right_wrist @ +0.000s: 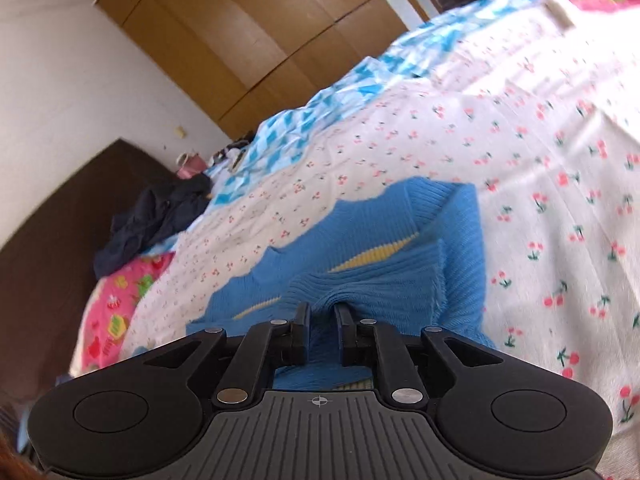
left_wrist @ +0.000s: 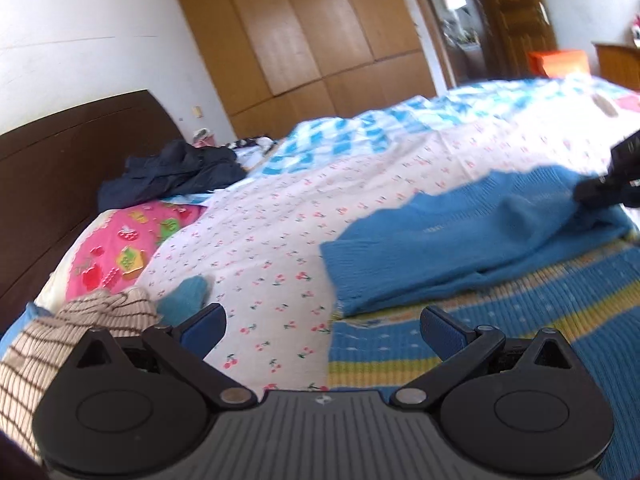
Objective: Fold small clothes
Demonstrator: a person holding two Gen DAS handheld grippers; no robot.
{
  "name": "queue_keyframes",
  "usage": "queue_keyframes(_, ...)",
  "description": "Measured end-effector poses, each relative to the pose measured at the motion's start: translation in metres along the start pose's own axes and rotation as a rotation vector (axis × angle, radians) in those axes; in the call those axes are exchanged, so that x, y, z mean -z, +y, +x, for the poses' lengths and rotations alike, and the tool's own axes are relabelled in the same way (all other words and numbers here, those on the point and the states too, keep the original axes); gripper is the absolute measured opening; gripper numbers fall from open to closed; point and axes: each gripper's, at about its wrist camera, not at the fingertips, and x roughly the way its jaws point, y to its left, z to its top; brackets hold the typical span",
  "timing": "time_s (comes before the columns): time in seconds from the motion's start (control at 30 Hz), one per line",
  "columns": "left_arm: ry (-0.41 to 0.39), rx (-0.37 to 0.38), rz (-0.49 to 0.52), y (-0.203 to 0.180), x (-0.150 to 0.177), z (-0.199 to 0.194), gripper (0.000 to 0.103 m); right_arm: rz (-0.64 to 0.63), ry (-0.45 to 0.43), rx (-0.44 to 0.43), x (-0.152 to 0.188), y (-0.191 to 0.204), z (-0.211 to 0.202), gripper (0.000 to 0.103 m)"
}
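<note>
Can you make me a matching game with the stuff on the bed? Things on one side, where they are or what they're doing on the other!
Things:
1. blue sweater
2. dark clothes
3. left gripper
4. checked cloth

States:
A. open, holding nothing
B. piled by the headboard
C. pinched by the right gripper
D. beside the left gripper's finger

Pairs: 1-C, 2-B, 3-A, 4-D

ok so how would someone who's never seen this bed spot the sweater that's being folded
Start at the bed with its white cherry-print sheet. Near its close edge lies a bright blue ribbed knit sweater, partly over a striped mat, with the right gripper pinching its fabric. Its yellow stripes and solid blue set it apart from the dark navy clothes heaped by the headboard.
</note>
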Motion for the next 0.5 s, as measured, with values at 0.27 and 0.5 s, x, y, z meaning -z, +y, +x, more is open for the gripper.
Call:
queue_keyframes(0.27,0.047,0.041,0.025,-0.026,-0.019,0.013,0.103,0.193,0.006,-0.098,-0.006,-0.040,-0.003,0.042)
queue_keyframes(0.5,0.032,0.076,0.055,-0.041,-0.030,0.015,0.103,0.301,0.043,-0.047,-0.016,-0.053,0.008,0.009)
